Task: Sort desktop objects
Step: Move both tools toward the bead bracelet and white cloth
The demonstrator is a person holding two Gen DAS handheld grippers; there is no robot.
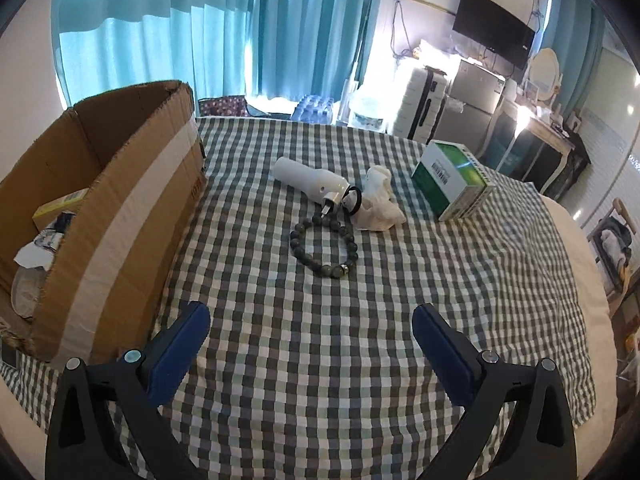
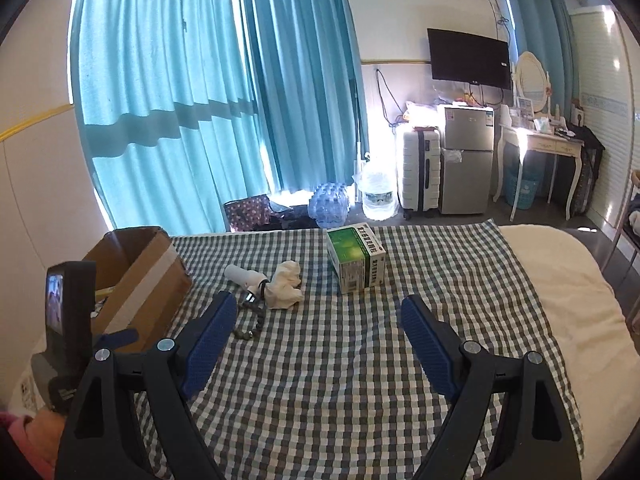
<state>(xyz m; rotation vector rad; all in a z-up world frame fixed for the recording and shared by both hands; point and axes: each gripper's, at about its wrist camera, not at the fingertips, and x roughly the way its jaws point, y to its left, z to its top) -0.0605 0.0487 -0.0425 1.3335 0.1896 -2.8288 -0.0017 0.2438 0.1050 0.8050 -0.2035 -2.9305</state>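
Checked cloth (image 1: pixel 320 360) ahead of both wide, empty jaws holds a bead bracelet (image 1: pixel 323 246) (light, floppy); pinch one side.

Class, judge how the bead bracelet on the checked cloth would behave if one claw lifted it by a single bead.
The bracelet would probably sag: it is a loop of separate beads. The round beads look smooth, so they may slip between the pads.

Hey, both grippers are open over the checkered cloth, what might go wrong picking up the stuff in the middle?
The bead bracelet, white bottle, black hair tie and crumpled tissue touch, so grabbing one may drag its neighbours. The round bottle might roll. The loose cloth could bunch under the fingers.
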